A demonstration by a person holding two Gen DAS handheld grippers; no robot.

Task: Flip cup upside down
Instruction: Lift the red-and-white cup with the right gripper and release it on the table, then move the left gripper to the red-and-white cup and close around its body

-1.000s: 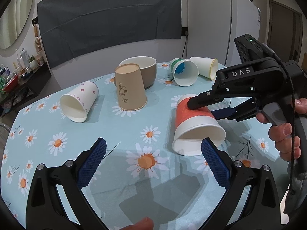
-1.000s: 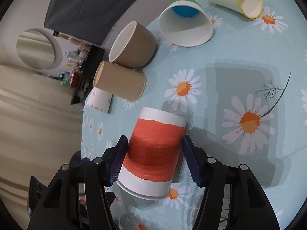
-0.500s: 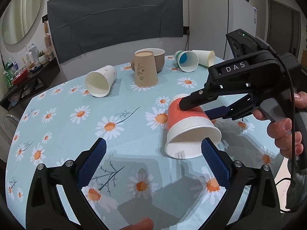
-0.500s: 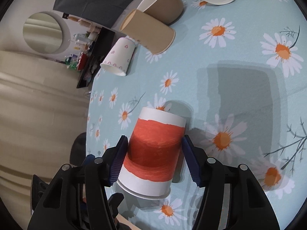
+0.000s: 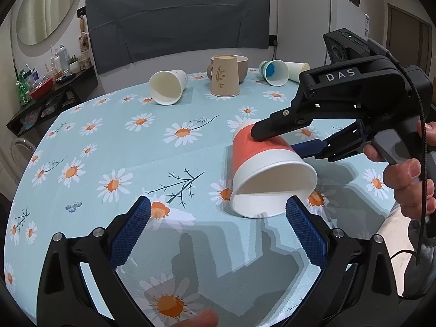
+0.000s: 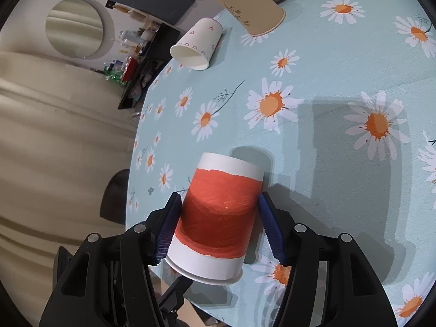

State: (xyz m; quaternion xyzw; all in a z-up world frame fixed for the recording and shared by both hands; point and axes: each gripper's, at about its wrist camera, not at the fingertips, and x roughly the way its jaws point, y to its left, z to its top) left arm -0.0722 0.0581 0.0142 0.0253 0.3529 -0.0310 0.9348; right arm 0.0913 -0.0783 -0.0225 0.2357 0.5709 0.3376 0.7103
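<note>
A red and white paper cup (image 5: 261, 160) (image 6: 220, 215) is tilted, mouth toward the left wrist camera, its rim low over the daisy tablecloth (image 5: 114, 141). My right gripper (image 6: 219, 223) is shut on its red middle, one blue pad on each side; in the left wrist view it (image 5: 275, 139) comes in from the right. My left gripper (image 5: 218, 226) is open and empty, just in front of the cup's mouth, its blue pads (image 5: 130, 229) wide apart.
At the table's far side are a white cup (image 5: 167, 87) on its side, a brown cup (image 5: 224, 77) upside down before a brown mug (image 5: 241, 65), and a blue-lined cup (image 5: 273, 72) and a cream cup (image 5: 298, 70) on their sides. A shelf (image 5: 51, 90) is at left.
The right gripper has carried the red cup toward the near edge of the table, away from the other cups. The left gripper drew back with it and stayed open.
</note>
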